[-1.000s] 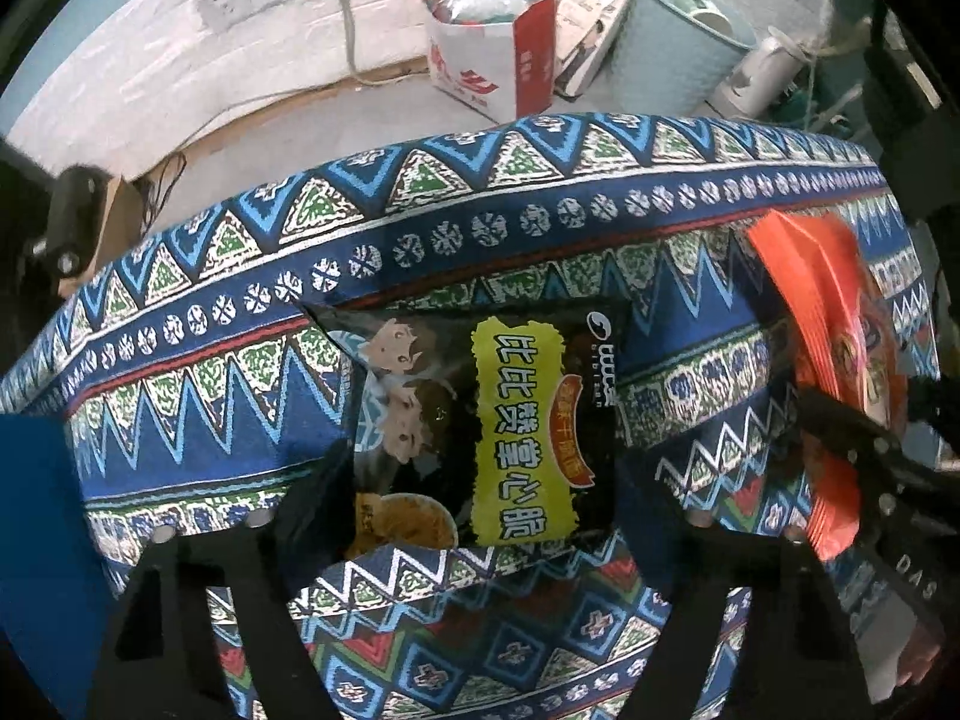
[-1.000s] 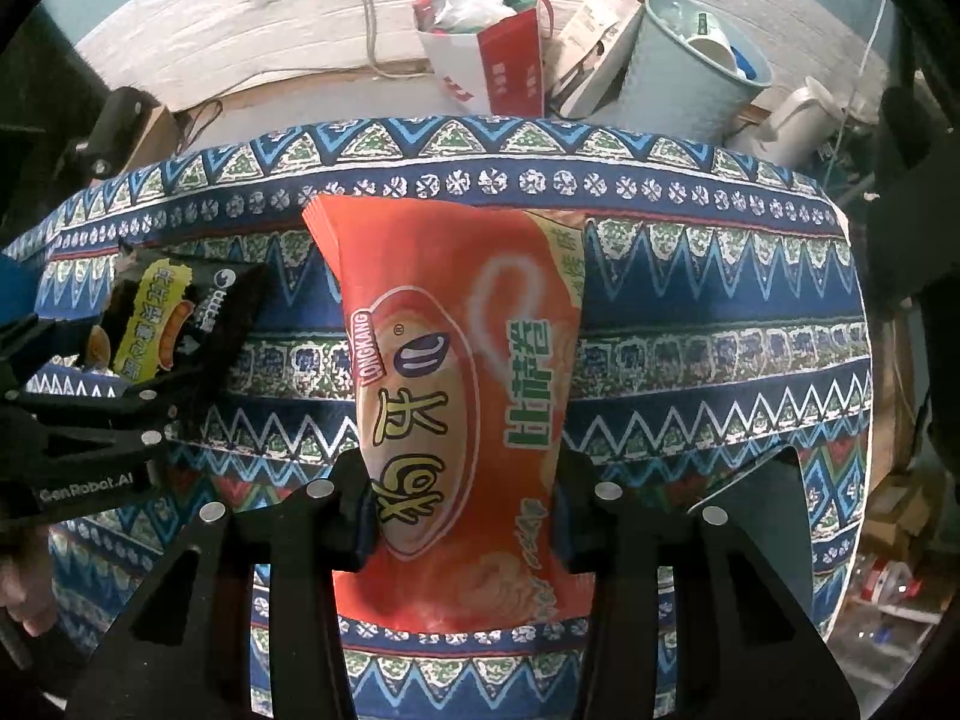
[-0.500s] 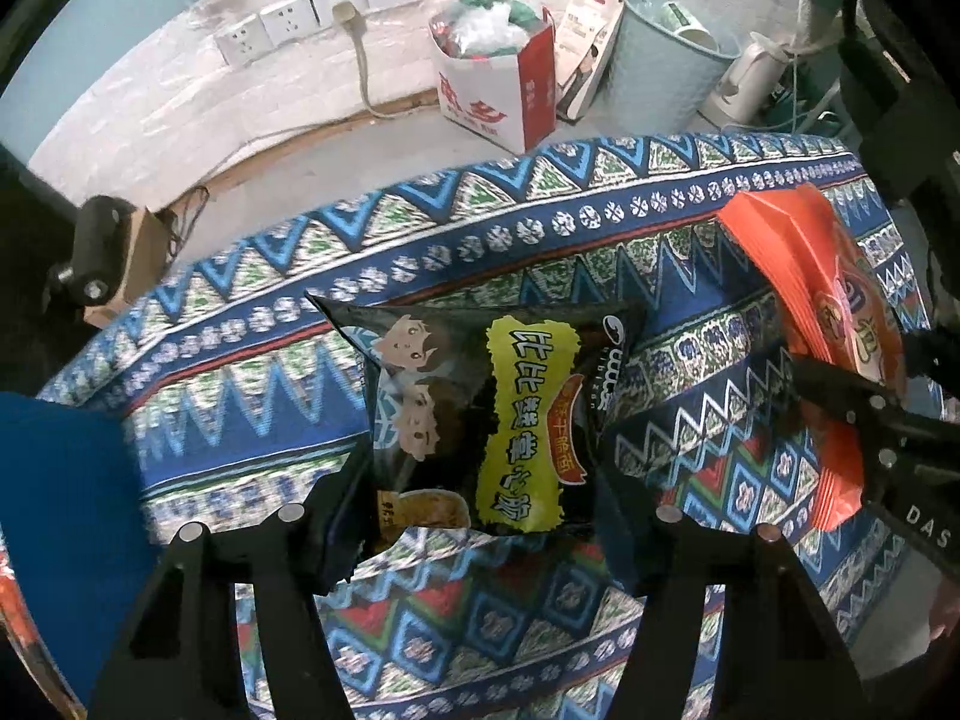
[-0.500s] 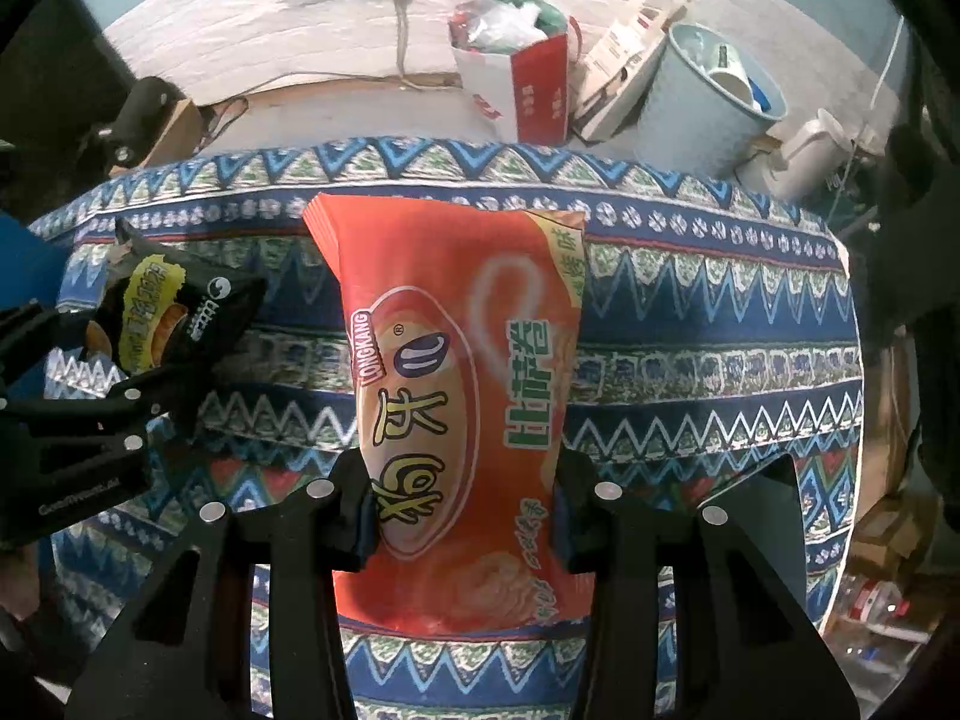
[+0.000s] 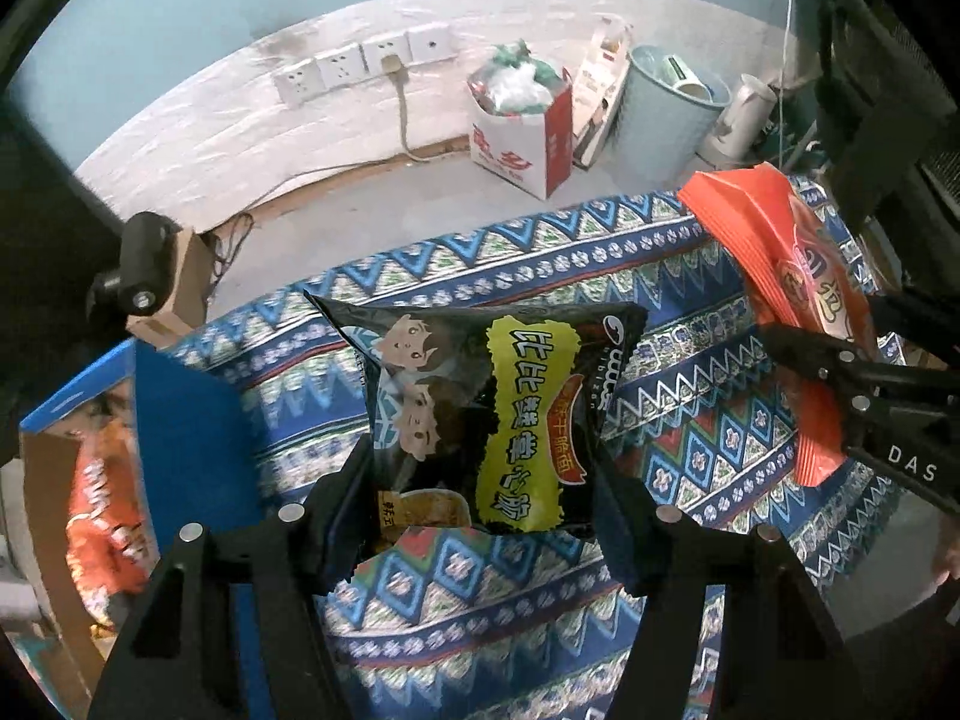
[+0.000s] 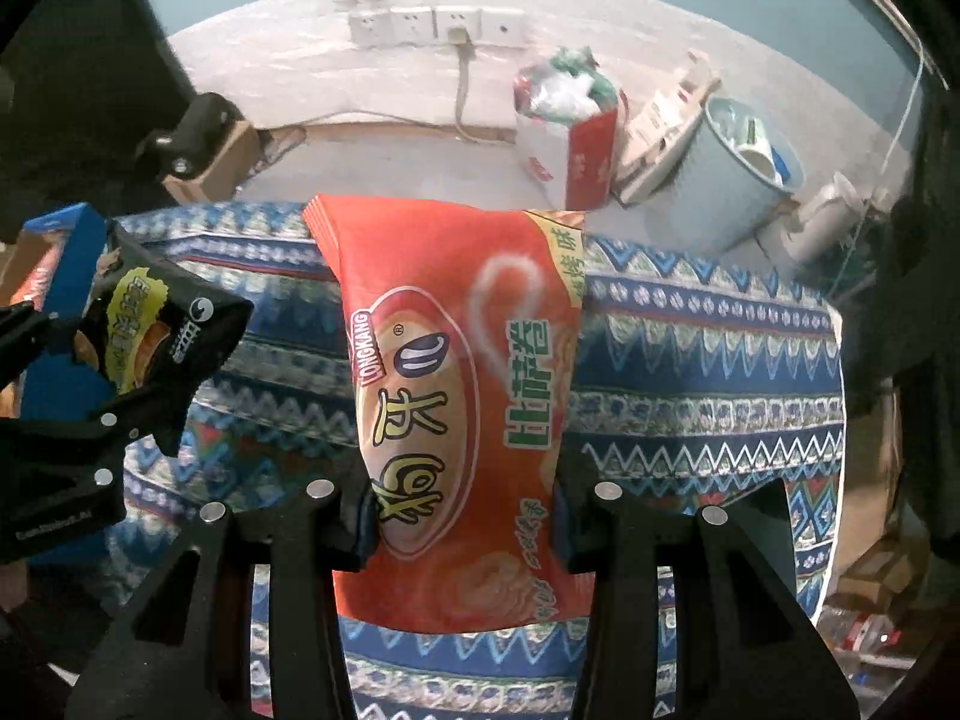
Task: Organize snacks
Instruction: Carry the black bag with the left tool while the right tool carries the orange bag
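Two tongs grip two snack packets: black packet, orange packet.

The left gripper points steeply downward, both fingers pressed against a black snack packet. The right gripper, angled likewise, clamps an orange snack bag.

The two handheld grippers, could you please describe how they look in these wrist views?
Both grippers are matte black with angular, cut-out finger frames studded with round silver pins. The left gripper and right gripper look alike. From the side, the right one bears white "DAS" lettering, and the left one carries faint white lettering. No cables or sleeves are visible.
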Demonstrator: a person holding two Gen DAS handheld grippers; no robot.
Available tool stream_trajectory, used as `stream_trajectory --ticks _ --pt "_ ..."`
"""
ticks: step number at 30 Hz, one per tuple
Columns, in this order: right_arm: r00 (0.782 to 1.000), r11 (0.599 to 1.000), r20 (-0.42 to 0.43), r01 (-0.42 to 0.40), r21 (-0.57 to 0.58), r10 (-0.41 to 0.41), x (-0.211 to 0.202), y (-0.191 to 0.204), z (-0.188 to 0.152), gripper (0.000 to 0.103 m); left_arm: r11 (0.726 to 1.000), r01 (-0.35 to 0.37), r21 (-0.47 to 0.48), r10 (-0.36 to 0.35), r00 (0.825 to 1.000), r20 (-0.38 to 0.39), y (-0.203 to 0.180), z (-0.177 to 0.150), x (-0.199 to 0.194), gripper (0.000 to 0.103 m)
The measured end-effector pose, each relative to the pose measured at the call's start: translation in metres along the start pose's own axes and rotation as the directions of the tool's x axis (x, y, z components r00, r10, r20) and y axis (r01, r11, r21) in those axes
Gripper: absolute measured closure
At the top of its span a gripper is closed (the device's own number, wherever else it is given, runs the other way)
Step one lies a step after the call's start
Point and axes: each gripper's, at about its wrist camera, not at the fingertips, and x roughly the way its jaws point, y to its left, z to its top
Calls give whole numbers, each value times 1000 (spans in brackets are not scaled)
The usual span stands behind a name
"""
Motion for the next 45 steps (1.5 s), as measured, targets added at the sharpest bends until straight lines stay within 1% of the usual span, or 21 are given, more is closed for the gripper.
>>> stream_trajectory --ticks 8,16,23,29,37,41,45 --pt "998 998 49 -32 -60 35 -29 37 6 61 999 -15 -36 17 998 55 29 -21 -44 36" --pt "993 988 80 -76 -132 87 -51 83 9 61 997 -48 -56 55 992 118 57 -48 -83 36" --pt "987 974 94 -114 -196 134 -65 131 15 61 992 -65 -106 79 987 138 91 -71 -100 36" --pt "981 960 93 -146 -240 172 -71 170 24 61 983 -74 -170 99 985 144 127 -94 -111 36" --pt "971 932 72 -197 -306 229 -73 231 32 61 960 -104 -259 149 976 160 174 -124 -125 36" --pt "966 918 53 -221 -331 251 -70 259 35 61 942 -125 -311 184 969 166 202 -136 -129 36" --pt "963 905 35 -238 -352 266 -66 285 38 61 924 -126 -362 193 969 156 225 -148 -128 36"
